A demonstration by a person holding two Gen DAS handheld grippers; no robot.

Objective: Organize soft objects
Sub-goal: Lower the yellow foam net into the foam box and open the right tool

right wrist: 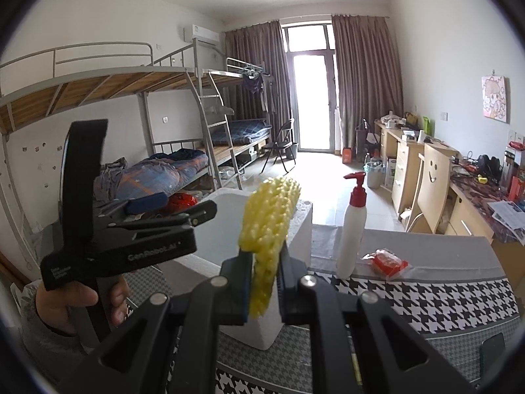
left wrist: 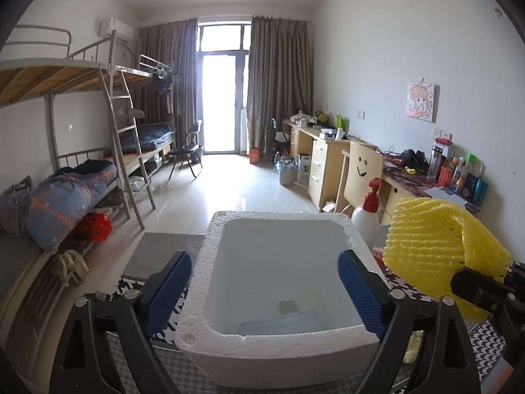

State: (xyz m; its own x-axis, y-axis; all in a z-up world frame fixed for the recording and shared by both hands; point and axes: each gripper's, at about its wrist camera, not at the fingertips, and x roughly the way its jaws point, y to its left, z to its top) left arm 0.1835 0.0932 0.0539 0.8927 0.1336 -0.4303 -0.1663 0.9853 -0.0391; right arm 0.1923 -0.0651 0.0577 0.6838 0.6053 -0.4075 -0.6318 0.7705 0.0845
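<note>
With the left gripper (left wrist: 264,290) spread wide over the box (left wrist: 354,226) and empty, the right gripper (right wrist: 264,284), fingers pinching the yellow net (right wrist: 269,220) beside the box, should reach above its hollow before letting go.

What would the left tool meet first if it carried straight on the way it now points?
Probably the white foam box. The open left tool points slightly downward over the box's near rim, its blue pads straddling the cavity, so it would likely reach the box's inside floor or far wall. Depth is hard to judge here.
</note>
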